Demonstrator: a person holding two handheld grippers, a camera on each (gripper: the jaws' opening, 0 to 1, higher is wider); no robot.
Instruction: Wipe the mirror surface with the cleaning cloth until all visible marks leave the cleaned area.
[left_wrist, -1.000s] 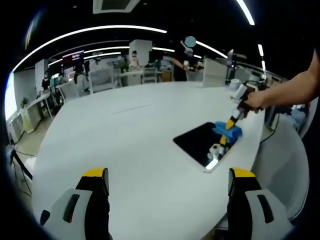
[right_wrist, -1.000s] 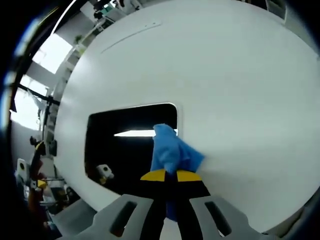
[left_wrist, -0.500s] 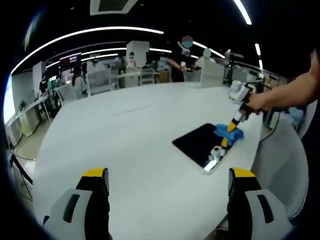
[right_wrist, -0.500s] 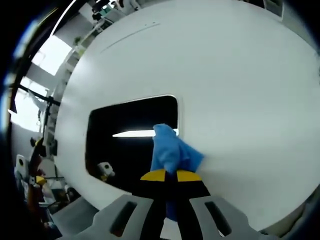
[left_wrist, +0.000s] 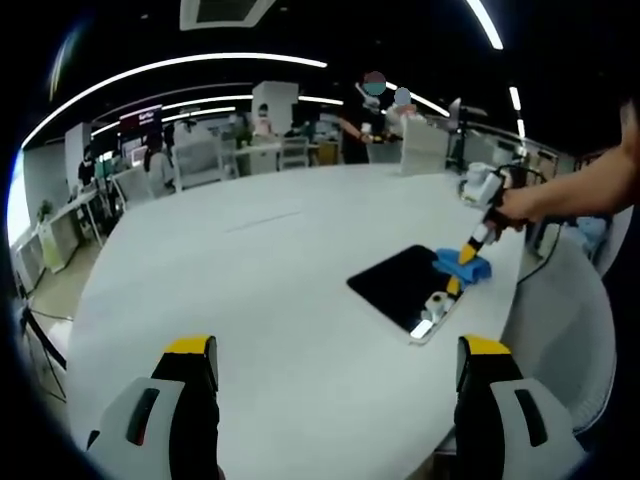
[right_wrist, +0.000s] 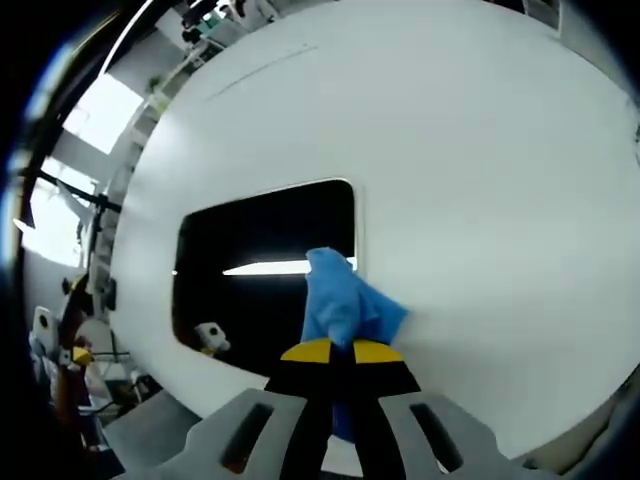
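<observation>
Now your left gripper (left_wrist: 338, 362) is low over the near part of the big white table (left_wrist: 250, 270). Its two yellow-tipped jaws stand wide apart with nothing between them. It touches nothing.

Further right in the left gripper view, the mirror (left_wrist: 405, 290) lies flat on the table, close to the table's right edge. It looks dark, like black glass, with a thin pale frame. You can see a small bright reflection near its closest corner.

At the far right end of the mirror sits the cleaning cloth (left_wrist: 463, 265). It is blue and bunched up. Your right gripper (left_wrist: 468, 251) comes down on it from the right, held by your hand (left_wrist: 512, 203), and the cloth is pinched in its tips.

In the right gripper view, the mirror (right_wrist: 262, 270) is on the left side, with a white streak of light across it. The right gripper (right_wrist: 334, 352) has its jaws squeezed tight together on the cleaning cloth (right_wrist: 345, 300). The cloth sticks up from the yellow tips and lies over the mirror's right edge, partly on the glass and partly on the white table (right_wrist: 480, 200). I cannot tell if any marks are on the glass.

Far behind the table there are desks and chairs (left_wrist: 200, 160) and long ceiling lights (left_wrist: 180, 65).
</observation>
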